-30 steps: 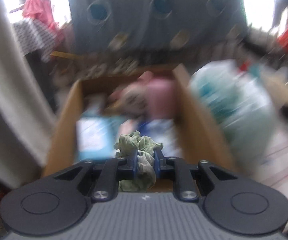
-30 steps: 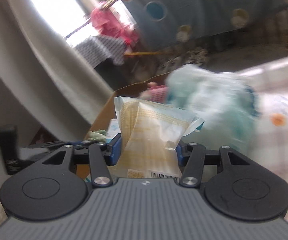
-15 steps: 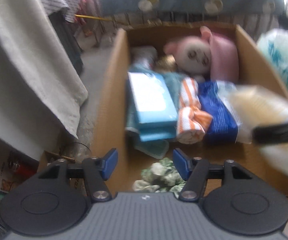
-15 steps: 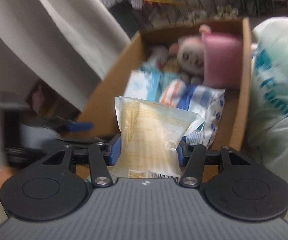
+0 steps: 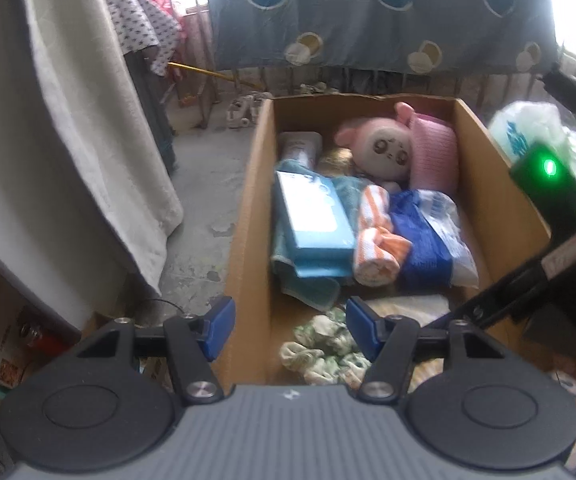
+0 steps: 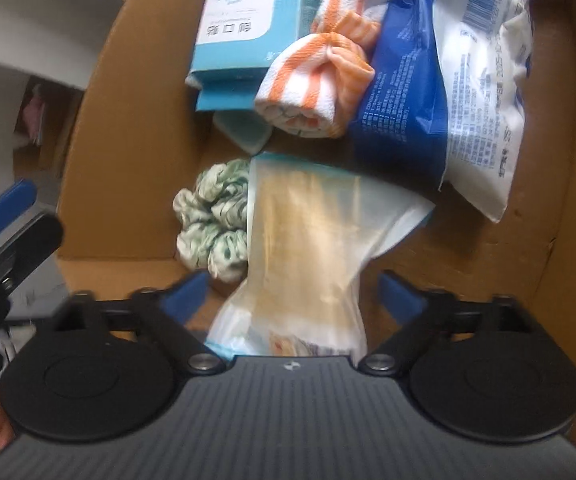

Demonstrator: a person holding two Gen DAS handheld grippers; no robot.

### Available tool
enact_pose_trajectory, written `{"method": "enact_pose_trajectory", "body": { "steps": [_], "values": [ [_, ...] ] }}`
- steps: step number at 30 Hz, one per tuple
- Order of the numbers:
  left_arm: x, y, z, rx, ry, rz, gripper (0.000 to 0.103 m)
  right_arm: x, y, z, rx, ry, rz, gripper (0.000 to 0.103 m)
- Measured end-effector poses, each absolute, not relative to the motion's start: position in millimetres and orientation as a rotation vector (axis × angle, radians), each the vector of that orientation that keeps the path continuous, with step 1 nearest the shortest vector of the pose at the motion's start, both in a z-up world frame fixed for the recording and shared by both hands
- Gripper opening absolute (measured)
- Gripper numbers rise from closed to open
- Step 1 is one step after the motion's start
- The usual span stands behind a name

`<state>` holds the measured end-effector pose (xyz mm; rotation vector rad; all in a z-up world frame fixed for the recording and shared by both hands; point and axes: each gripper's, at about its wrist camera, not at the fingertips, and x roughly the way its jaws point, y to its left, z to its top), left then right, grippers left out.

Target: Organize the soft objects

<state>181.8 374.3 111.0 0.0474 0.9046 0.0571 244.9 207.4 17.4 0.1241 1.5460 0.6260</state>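
Left claw (image 5: 286, 330) wide open and empty, right claw (image 6: 292, 294) spread around yellow packet (image 6: 307, 248), touching green scrunchie (image 6: 214, 220)

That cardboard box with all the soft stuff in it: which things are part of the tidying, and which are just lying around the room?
Part of the job:
cardboard box
green scrunchie
yellowish packet
orange striped towel
blue and white pack
light blue box
pink plush toy

Just lying about:
white cloth
spotted grey curtain
plastic bag
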Motion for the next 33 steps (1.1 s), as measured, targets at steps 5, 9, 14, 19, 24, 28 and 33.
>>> {"method": "enact_pose_trajectory", "body": {
  "steps": [5,9,14,19,24,28,33],
  "values": [
    [180,365,105,0.021,0.91,0.008,0.063,253,193,31,0.144,1.504,0.656,0.049],
    [176,361,103,0.02,0.913,-0.008,0.063,255,207,11,0.066,1.58,0.633,0.03],
    [170,361,103,0.023,0.911,0.002,0.063,275,208,1,0.107,1.597,0.57,0.034],
    [169,355,85,0.029,0.921,-0.005,0.063,261,206,17,-0.017,1.464,0.608,0.053],
    [179,349,54,0.053,0.943,0.041,0.052,225,209,54,-0.279,1.261,0.637,0.054],
    [185,353,48,0.027,0.959,0.039,0.054,207,200,66,-0.352,1.211,0.68,0.052],
    [188,350,49,0.04,0.993,0.046,0.055,203,216,54,-0.37,1.209,0.651,0.051]
  ]
}}
